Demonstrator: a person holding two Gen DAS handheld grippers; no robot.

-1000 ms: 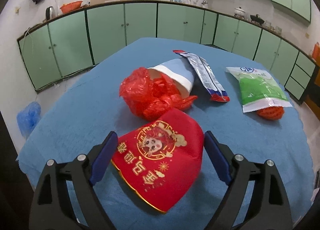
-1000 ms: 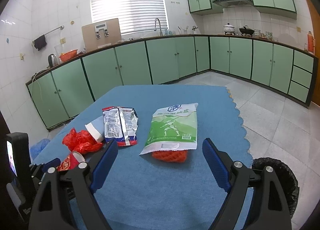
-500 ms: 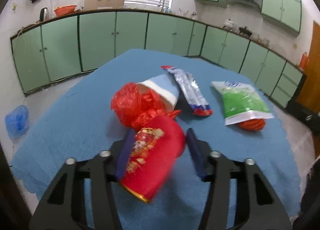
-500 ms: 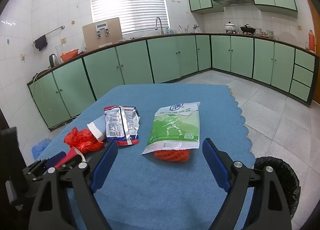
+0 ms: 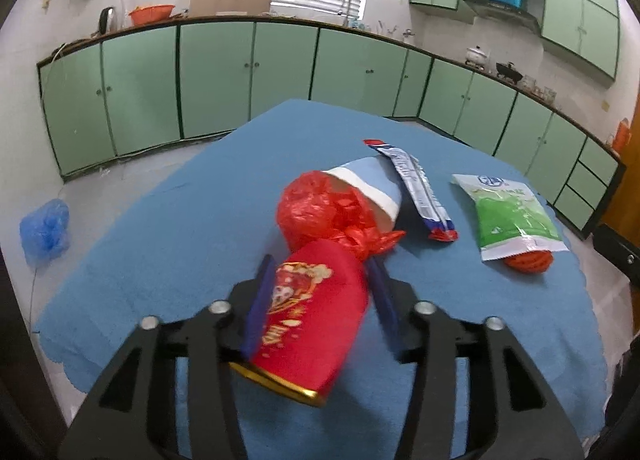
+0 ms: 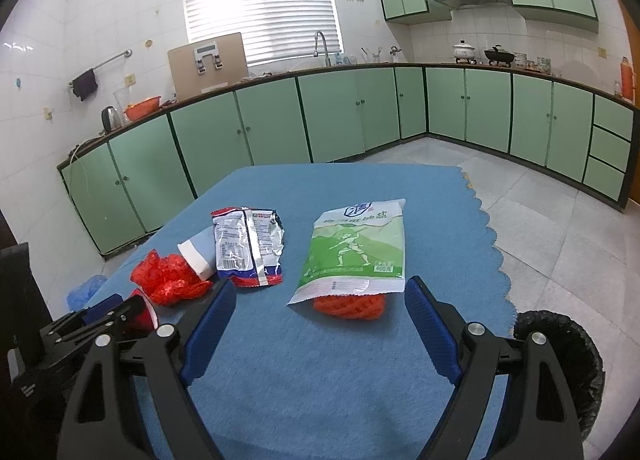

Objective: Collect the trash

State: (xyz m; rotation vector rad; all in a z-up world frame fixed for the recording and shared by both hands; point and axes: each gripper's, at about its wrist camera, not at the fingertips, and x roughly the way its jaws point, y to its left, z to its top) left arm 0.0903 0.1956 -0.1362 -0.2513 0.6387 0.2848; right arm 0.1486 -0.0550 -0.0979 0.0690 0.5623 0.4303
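My left gripper [image 5: 320, 280] is shut on a red paper cup [image 5: 312, 320] with gold print, held above the blue tablecloth [image 5: 180, 228]. Beyond it lie a crumpled red plastic bag [image 5: 320, 208] stuffed in a blue-and-white paper cup [image 5: 372, 184], a silver snack wrapper [image 5: 416, 188], and a green-and-white salt bag [image 5: 512, 216] over an orange net [image 5: 528, 260]. My right gripper [image 6: 316, 300] is open and empty, just in front of the salt bag [image 6: 356, 248] and orange net [image 6: 348, 306]. The wrapper [image 6: 248, 244] and the red bag [image 6: 168, 276] lie to its left.
A black-lined trash bin [image 6: 560, 364] stands on the floor at the table's right edge. A blue plastic bag [image 5: 44, 228] lies on the floor to the left. Green cabinets [image 6: 340, 116] line the walls behind.
My left gripper closed on the red paper cup and lifted it off the cloth. The right gripper has stayed open and nearly still.
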